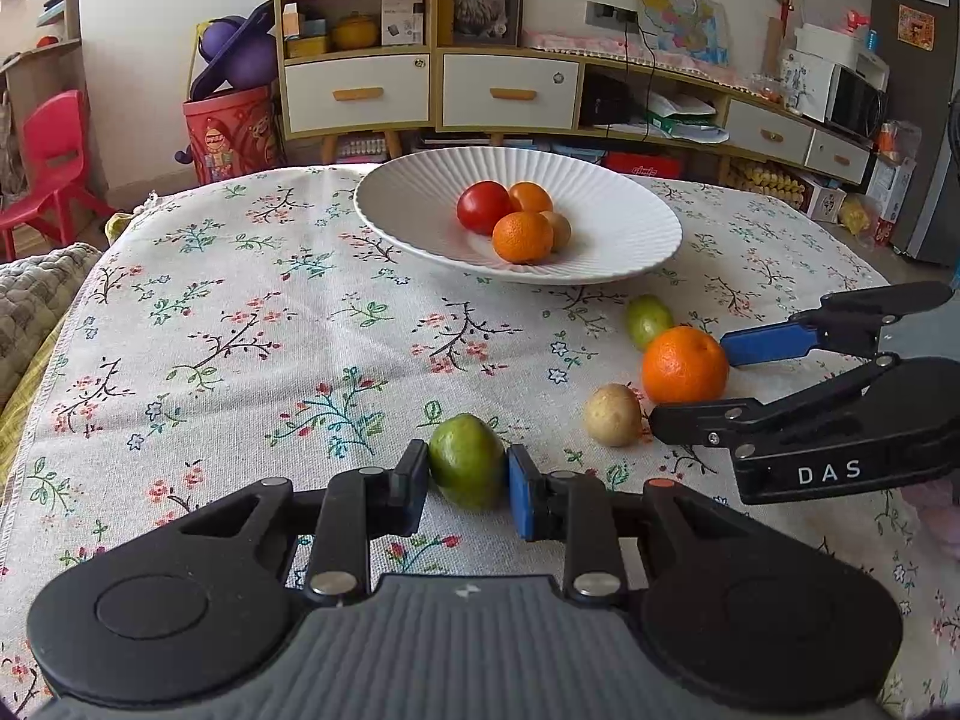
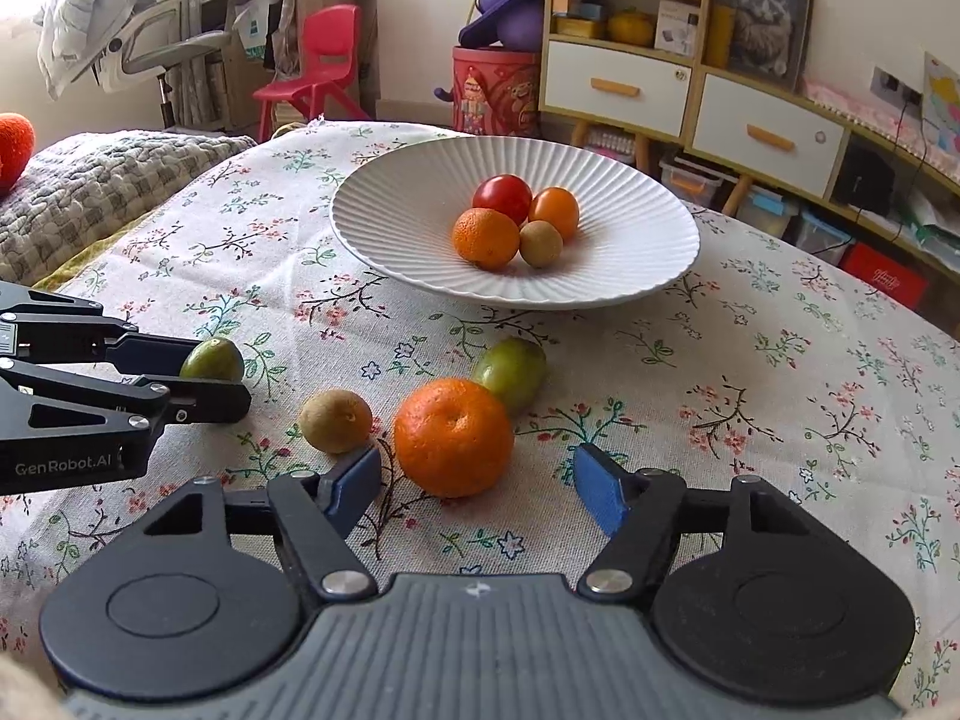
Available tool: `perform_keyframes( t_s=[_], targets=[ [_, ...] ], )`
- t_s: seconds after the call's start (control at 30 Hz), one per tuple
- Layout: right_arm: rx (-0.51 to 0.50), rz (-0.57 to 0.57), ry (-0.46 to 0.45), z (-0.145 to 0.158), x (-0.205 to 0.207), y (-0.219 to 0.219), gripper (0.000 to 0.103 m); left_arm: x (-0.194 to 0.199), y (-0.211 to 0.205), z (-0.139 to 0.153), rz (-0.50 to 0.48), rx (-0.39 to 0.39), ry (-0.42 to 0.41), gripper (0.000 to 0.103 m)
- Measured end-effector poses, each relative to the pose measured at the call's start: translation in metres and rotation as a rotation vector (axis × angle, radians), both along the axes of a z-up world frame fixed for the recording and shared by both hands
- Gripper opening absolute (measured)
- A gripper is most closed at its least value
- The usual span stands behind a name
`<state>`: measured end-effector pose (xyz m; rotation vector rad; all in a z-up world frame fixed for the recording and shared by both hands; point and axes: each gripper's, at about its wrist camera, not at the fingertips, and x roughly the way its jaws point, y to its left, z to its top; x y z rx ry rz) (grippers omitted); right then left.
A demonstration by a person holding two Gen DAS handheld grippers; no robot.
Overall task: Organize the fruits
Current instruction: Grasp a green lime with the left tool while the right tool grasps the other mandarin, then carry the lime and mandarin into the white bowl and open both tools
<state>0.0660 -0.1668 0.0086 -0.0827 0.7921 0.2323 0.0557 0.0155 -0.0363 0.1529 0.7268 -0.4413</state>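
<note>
1. Your left gripper [image 1: 468,489] has its pads pressed against both flanks of a green fruit [image 1: 467,461] resting on the tablecloth [image 1: 240,330], likely so it cannot roll before the lift.
2. Your right gripper [image 2: 477,489] stands spread wide, gripping nothing, its pads either side of the large orange [image 2: 454,435], apparently lining up a grasp.
3. The white plate [image 1: 636,240] beyond already holds four fruits.
4. The green fruit's long axis appears to run roughly away from you, across the squeeze; I can't tell which end leads.
</note>
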Motion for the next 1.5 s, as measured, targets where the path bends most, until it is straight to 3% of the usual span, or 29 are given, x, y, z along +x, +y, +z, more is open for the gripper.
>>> perform_keyframes(
  t_s=[0.17,0.3,0.67,1.13,1.5],
  targets=[
    [0.012,-0.001,0.002,0.001,0.001,-0.003,0.055,0.000,0.001,0.000,0.002,0.001,0.002,0.012],
    [0.040,0.027,0.012,0.004,0.001,-0.002,0.038,0.001,0.001,0.000,0.003,0.001,0.008,0.012],
    [0.083,0.053,0.007,0.016,-0.001,-0.003,0.037,0.005,0.004,0.017,0.019,-0.042,0.008,0.012],
    [0.117,-0.041,-0.073,0.039,0.018,-0.017,0.037,0.027,-0.015,0.039,0.027,-0.066,-0.034,0.012],
    [0.106,-0.093,-0.101,0.040,0.040,-0.029,0.037,0.056,-0.036,0.044,0.010,-0.027,-0.053,0.012]
  ],
)
